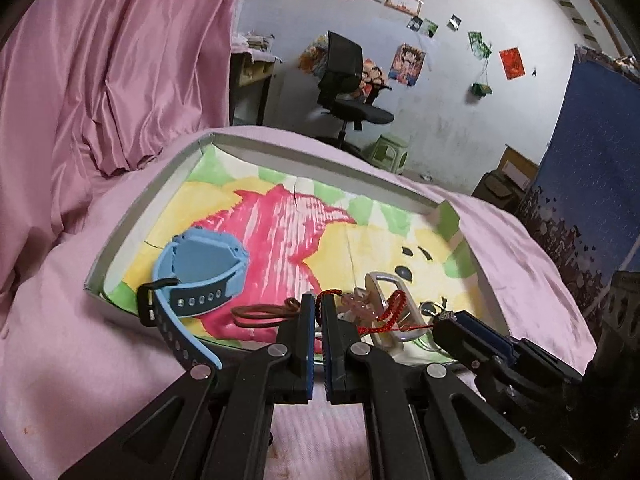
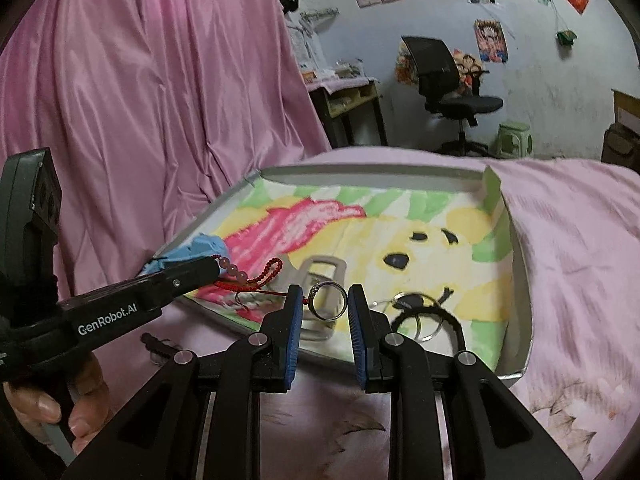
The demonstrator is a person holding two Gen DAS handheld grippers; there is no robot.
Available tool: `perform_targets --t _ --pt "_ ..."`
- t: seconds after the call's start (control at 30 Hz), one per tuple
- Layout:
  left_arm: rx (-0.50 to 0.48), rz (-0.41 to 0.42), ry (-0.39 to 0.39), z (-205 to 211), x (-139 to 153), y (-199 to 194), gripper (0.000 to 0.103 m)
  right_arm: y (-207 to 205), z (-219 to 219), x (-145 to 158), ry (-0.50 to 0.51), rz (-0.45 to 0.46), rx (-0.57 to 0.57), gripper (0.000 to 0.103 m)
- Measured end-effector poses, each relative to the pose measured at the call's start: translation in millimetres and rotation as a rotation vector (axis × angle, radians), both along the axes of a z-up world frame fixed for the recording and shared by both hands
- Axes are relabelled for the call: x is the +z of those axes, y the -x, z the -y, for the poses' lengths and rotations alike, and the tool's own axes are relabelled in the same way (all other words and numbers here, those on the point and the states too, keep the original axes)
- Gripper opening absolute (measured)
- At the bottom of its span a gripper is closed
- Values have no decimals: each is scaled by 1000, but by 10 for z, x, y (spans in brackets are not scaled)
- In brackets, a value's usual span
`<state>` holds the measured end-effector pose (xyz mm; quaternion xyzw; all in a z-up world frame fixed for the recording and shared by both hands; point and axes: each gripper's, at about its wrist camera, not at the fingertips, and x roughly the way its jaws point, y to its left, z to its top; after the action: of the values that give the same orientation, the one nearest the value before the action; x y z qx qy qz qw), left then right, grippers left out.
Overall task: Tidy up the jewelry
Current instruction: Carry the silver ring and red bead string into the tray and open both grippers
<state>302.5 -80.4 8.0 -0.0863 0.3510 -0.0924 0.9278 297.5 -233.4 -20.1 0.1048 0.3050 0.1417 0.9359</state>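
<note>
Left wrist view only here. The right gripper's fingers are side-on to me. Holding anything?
Observer: Yes. The right gripper pinches a small silver metal ring between its fingers.
Operator: Can you see who's holding my side?
Observer: Only a bare hand, wrapped around the left gripper's handle at the frame's lower left.

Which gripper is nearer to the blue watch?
Left. The left gripper, shut on a red bead bracelet, is just beside the blue watch; the right gripper is farther, holding a ring.
</note>
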Motion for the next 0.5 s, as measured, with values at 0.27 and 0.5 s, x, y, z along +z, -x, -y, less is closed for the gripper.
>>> perform_targets --t 0.27,0.5 --pt "-17 -81 -56 96 -100 -93 4 -71 55 -155 -37 -62 -6 21" --pt "-23 -78 -33 31 -82 -40 4 -53 68 -160 -47 -61 -11 24"
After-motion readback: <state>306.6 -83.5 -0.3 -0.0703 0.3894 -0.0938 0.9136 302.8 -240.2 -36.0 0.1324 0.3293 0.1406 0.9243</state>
